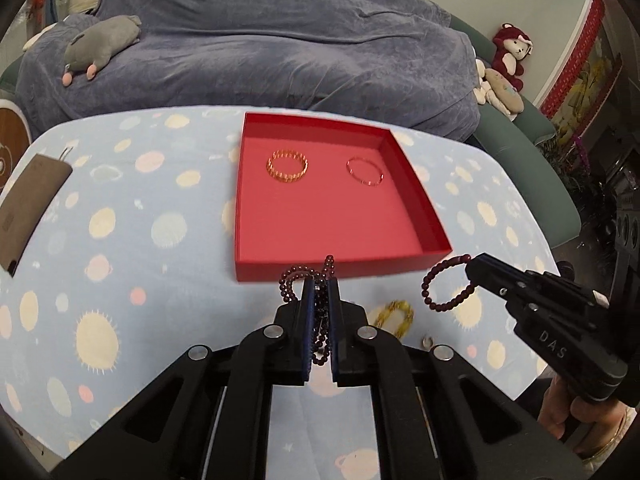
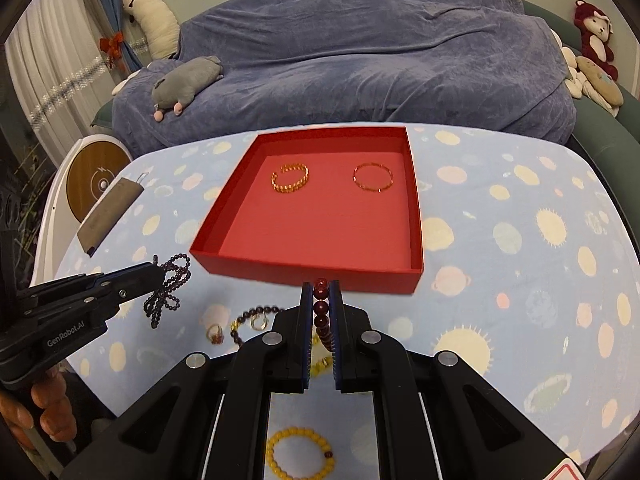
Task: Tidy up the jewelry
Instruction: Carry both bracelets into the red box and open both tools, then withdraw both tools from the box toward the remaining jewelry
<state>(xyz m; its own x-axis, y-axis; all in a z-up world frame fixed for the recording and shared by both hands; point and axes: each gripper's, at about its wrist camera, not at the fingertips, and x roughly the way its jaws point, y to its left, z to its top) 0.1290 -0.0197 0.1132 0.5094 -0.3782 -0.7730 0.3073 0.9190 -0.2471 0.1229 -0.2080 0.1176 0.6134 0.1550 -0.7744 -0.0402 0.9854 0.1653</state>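
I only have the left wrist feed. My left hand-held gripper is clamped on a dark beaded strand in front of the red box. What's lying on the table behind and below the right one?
Observer: A yellow beaded bracelet lies on the tablecloth under the right hand-held gripper.
Operator: Anything left of it?
Observer: A small ring with a red stone sits beside a dark beaded bracelet.
Operator: What's beyond the table's left edge?
Observer: A white round device with a wooden disc top.
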